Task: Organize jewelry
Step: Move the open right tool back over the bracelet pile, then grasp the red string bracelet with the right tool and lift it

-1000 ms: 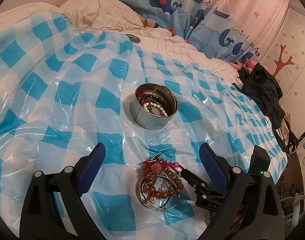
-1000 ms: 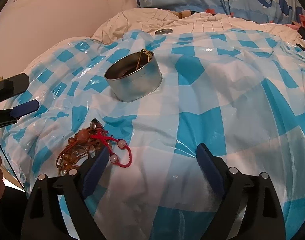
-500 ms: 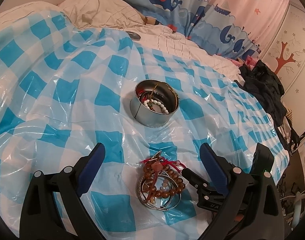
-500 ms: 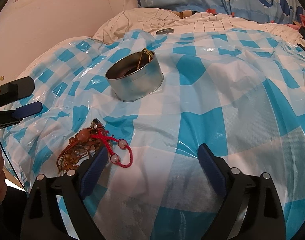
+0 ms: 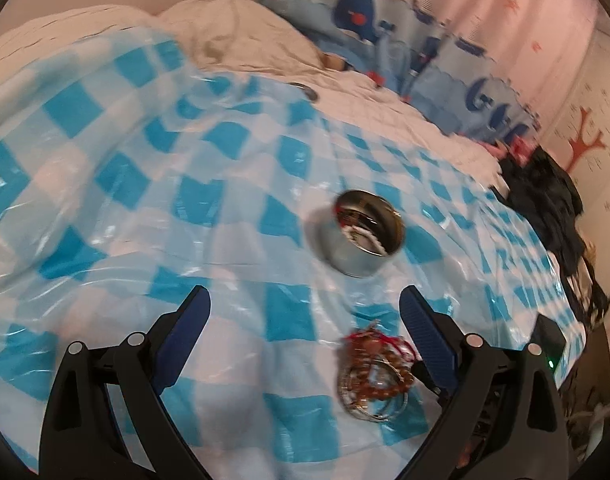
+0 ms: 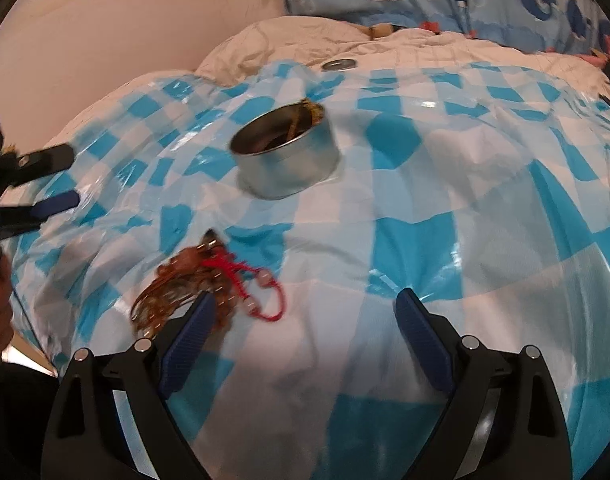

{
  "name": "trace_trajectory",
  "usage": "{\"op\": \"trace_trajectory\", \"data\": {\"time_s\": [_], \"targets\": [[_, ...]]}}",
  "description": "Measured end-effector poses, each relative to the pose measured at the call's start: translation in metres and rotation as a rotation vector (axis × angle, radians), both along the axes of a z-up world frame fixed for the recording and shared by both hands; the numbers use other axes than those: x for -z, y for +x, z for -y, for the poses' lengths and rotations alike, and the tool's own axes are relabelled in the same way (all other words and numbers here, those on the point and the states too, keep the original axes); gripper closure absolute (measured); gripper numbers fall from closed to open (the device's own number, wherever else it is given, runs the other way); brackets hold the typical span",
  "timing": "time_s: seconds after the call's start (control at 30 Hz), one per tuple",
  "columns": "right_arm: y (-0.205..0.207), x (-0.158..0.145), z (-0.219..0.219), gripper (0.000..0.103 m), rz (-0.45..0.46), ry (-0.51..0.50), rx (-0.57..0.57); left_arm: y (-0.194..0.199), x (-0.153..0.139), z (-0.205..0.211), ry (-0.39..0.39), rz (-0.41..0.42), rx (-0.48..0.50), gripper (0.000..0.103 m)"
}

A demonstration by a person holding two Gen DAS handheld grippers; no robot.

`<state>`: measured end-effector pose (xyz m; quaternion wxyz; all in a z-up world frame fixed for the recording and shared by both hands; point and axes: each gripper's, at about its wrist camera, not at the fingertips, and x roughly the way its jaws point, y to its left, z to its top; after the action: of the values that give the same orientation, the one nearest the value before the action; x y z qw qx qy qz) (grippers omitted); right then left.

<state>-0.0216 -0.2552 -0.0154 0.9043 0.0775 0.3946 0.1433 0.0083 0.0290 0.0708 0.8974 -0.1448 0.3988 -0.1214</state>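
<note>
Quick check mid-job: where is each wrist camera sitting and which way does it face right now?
Left wrist: on the left gripper, low over the checked sheet, facing the tin; bracelet pile beside its right finger.
Right wrist: on the right gripper, facing the tin; pile by its left finger; left gripper at the left edge.
Shared: tin, pile, sheet.

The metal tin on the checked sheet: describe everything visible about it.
The metal tin is a low, round, lidless can of shiny silver metal, standing upright on the blue-and-white checked plastic sheet. Inside lie a white bead bracelet and some darker pieces too blurred to name; a gold-coloured piece sticks up past the far rim. The loose jewelry pile lies apart from it, nearer the cameras. Neither hand-held gripper touches it.
</note>
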Motion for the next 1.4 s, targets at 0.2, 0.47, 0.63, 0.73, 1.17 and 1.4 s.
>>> {"op": "trace_trajectory", "data": {"time_s": [0.2,0.47,0.63,0.73,1.17,1.4], "targets": [[-0.006,-0.007,-0.013,0.029,0.018,0.006,-0.073,0.001,0.006,-0.005,0.026,-0.014,-0.007,0.012],[-0.010,-0.015,-0.031,0.047,0.062,-0.017,-0.137,0.002,0.006,0.011,0.054,-0.010,0.028,0.012],[0.006,-0.016,-0.031,0.060,0.060,-0.035,-0.097,0.000,0.007,0.015,0.061,-0.011,0.037,0.012],[0.014,-0.012,-0.040,0.066,0.034,-0.110,-0.126,0.001,0.007,0.016,0.065,-0.015,0.037,0.011],[0.011,-0.021,-0.032,0.101,0.047,-0.117,-0.128,0.004,0.012,0.019,0.079,-0.023,0.043,0.011],[0.005,-0.043,-0.002,0.103,0.092,0.004,-0.057,0.004,0.013,0.019,0.072,-0.027,0.047,0.012]]}}
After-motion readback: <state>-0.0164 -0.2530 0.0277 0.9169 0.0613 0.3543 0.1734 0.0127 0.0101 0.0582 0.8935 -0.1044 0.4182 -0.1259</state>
